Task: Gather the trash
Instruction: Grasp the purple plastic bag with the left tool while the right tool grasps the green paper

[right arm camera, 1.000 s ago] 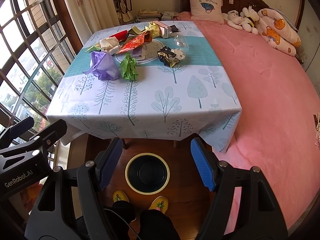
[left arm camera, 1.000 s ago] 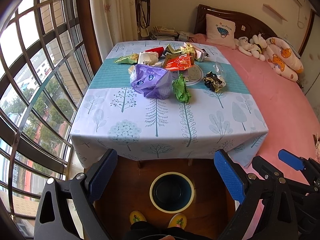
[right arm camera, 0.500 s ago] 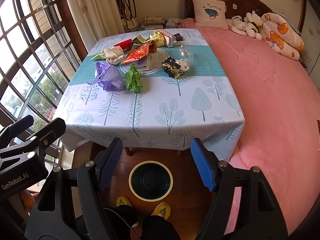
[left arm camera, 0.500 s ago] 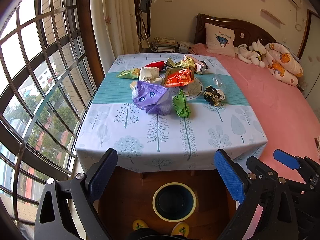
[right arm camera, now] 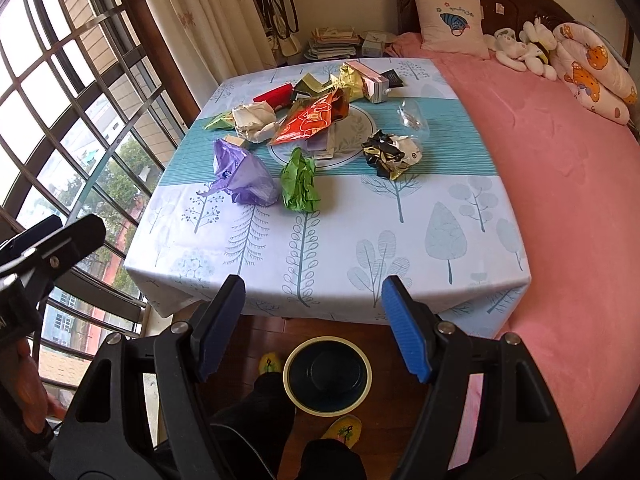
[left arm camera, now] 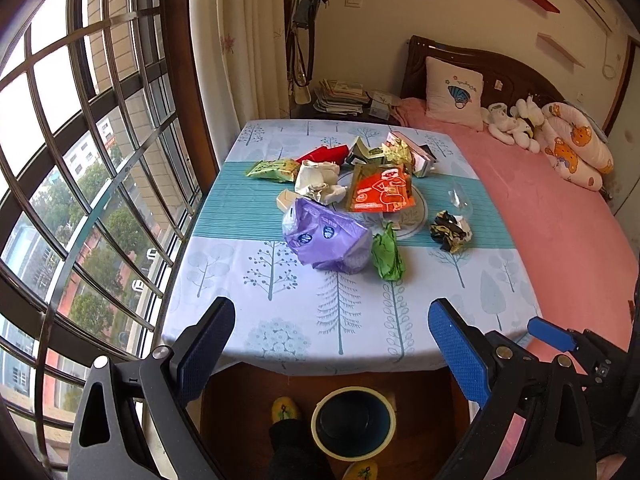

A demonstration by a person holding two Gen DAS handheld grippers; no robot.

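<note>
Trash lies heaped on the far half of a table [left arm camera: 280, 320] [right arm camera: 360, 248] with a tree-print cloth: a purple plastic bag [left arm camera: 326, 240] [right arm camera: 244, 176], a crumpled green wrapper [left arm camera: 387, 252] [right arm camera: 299, 181], a black-and-gold crumpled wrapper [left arm camera: 450, 230] [right arm camera: 390, 152], an orange-red packet [left arm camera: 380, 194] [right arm camera: 310, 120], and white crumpled paper [left arm camera: 318, 180] [right arm camera: 254, 120]. A dark bin with a yellow rim [left arm camera: 354, 424] [right arm camera: 327, 375] stands on the floor at the table's near edge. My left gripper [left arm camera: 330, 340] and right gripper [right arm camera: 314, 316] hang open and empty over that near edge, short of the trash.
A pink bed [right arm camera: 560, 200] with a pillow and soft toys runs along the table's right side. A barred bay window [left arm camera: 80, 160] and curtain are on the left. A person's legs and yellow slippers [right arm camera: 344, 432] stand by the bin. Stacked papers [left arm camera: 340, 96] sit behind the table.
Both grippers have moved forward toward the table, and the left one has risen. The table and trash now loom larger and the bin sits lower in both views. The jaws kept their width.
</note>
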